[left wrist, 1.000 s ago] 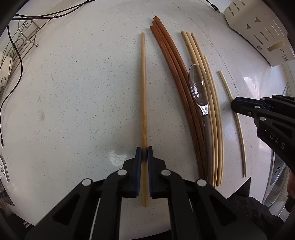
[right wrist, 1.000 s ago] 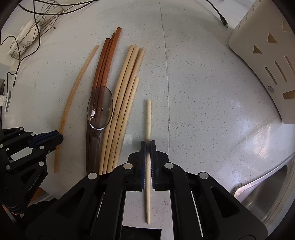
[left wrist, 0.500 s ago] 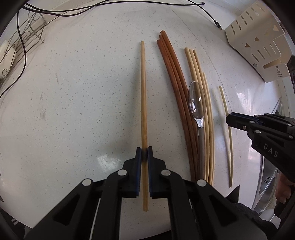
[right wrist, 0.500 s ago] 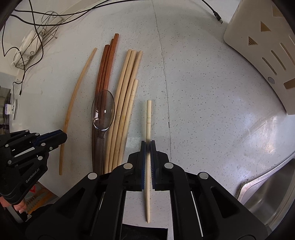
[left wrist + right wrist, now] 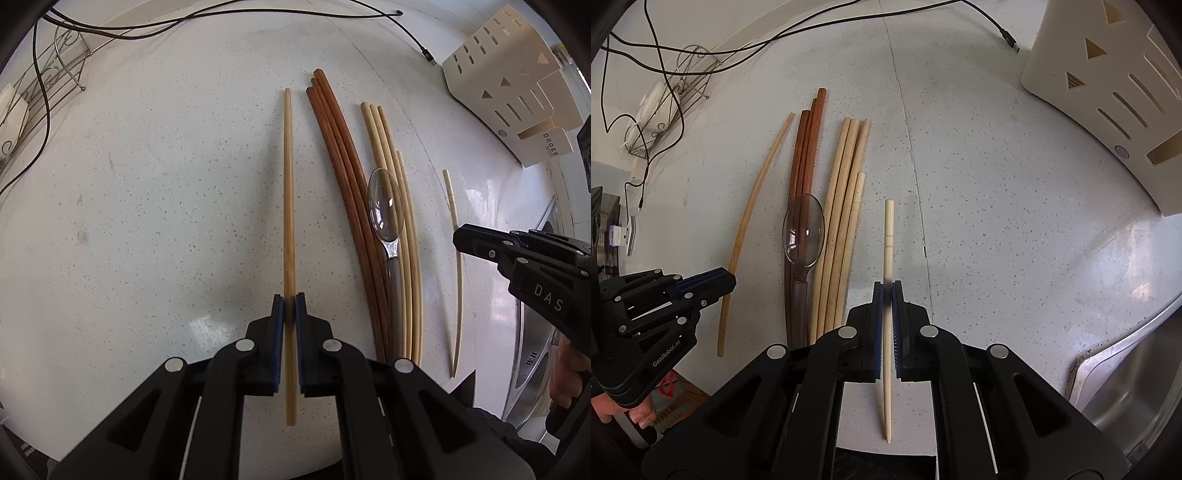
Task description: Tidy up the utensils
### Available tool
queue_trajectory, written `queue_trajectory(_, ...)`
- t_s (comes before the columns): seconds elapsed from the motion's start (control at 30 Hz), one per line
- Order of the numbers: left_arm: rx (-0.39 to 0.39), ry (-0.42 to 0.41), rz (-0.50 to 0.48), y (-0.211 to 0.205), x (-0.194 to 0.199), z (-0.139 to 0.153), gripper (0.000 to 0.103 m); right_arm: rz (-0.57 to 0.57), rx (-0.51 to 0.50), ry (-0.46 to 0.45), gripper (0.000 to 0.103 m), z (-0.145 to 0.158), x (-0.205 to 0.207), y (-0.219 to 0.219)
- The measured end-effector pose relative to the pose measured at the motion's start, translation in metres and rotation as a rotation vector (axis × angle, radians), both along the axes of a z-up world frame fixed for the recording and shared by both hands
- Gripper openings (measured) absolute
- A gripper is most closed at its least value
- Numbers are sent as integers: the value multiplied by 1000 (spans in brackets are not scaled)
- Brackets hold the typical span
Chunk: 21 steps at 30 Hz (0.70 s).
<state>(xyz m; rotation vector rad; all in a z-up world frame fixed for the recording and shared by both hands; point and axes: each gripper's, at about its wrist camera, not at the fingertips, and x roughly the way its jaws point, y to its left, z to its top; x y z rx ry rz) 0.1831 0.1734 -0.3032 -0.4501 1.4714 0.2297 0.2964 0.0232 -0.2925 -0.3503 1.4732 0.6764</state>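
Landmark: the spoon (image 5: 386, 206), clear plastic, lying bowl-up on the counter (image 5: 147, 203) atop the middle bundle.

L gripper (image 5: 289, 308): jaws narrow, clamped on a tan stick (image 5: 288, 192). The stick runs straight through the pads, long end pointing away from the cam, short end sticking back past the pads. It sits well left of the spoon, apart from the other sticks.

R gripper (image 5: 887, 295): jaws likewise pinched shut, on a pale stick (image 5: 888, 236) w/ a grooved collar near its blunt far end; the pointed end trails back under the gripper body. It's right of the spoon, near the bundle but not touching.

Just left of the spoon: red-brown sticks (image 5: 343, 177), 3 or so, packed together; the spoon's handle lies along them. Just right of the spoon, touching it: light bamboo sticks (image 5: 406, 229) (four, one shorter than the rest).

Farther right of the spoon, toward the counter's back: cream slotted holder (image 5: 517, 103). Sink (image 5: 1137, 376) at the near right. Wire rack (image 5: 48, 85) and cables (image 5: 221, 18) far left of the spoon, at the back.

A hand (image 5: 624, 410) shows at the L gripper's grip.
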Motion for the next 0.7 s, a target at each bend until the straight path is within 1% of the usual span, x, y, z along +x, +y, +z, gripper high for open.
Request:
queue_trajectory(0.17, -18, 25, -1, -2, -1, -8, 6, 5, -5, 2, 4, -4, -3, 6)
queue_trajectory(0.27, -23, 28, 3, 5, -3, -7, 6, 5, -5, 4, 4, -5, -3, 5)
queue_trajectory(0.33, -26, 29, 13, -2, 2, -7, 6, 4, -5, 5, 4, -6, -3, 5)
queue_trajectory(0.47, -2, 37, 16, -6, 17, -14, 6, 3, -5, 6, 4, -6, -2, 5)
queue_trajectory(0.6, 14, 38, 13, -5, 22, -10, 6, 3, -2, 9, 4, -6, -1, 3)
queue_trajectory(0.7, 25, 45, 4, -8, 26, -7, 11, 4, 1, 12, 4, -6, 0, 2)
